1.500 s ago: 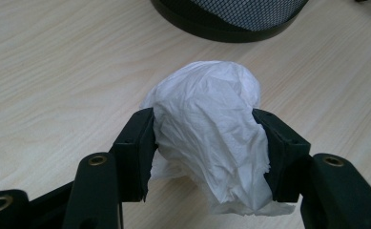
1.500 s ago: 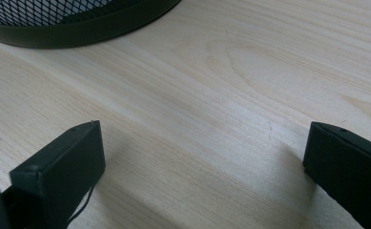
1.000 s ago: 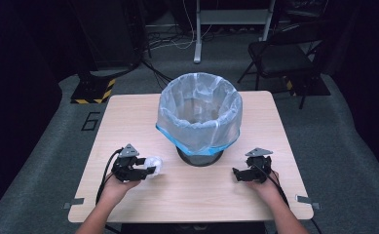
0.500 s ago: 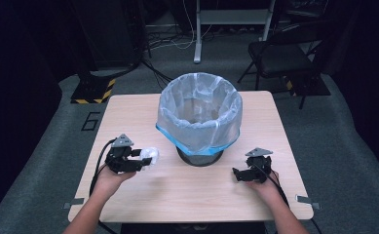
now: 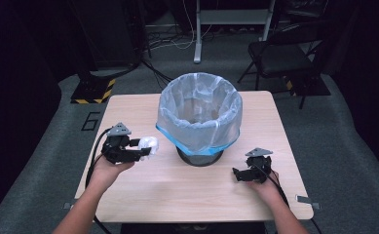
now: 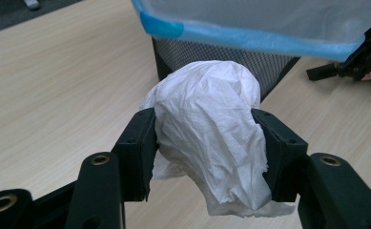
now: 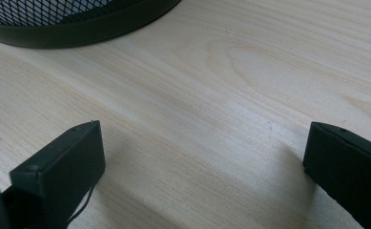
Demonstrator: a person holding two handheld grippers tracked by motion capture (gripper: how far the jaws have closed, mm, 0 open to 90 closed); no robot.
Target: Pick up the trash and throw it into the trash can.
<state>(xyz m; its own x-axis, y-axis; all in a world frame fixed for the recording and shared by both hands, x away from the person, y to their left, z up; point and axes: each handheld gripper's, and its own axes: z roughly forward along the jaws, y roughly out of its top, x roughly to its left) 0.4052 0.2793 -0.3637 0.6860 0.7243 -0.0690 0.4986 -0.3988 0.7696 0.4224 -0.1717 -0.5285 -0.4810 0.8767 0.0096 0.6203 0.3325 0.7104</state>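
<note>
A crumpled white tissue (image 5: 148, 145) (image 6: 209, 138) is clamped between the jaws of my left gripper (image 5: 139, 150) (image 6: 207, 143), which is held above the wooden table (image 5: 143, 190) to the left of the bin. The bin (image 5: 199, 117) is a black mesh basket lined with a clear bag that has a blue hem; its mesh wall (image 6: 211, 52) stands just behind the tissue. My right gripper (image 5: 236, 174) (image 7: 204, 152) rests low on the table at the right of the bin, its jaws wide apart with bare wood between them.
The bin's black base rim (image 7: 78, 28) lies close ahead of the right gripper. A black folding chair (image 5: 279, 56) and a metal stand (image 5: 197, 29) sit on the grey floor behind the table. A yellow-and-black striped block (image 5: 92, 90) lies off the far left corner.
My left gripper has risen off the table with the tissue in its jaws and now sits a little farther from the near edge. The right gripper has kept still.
</note>
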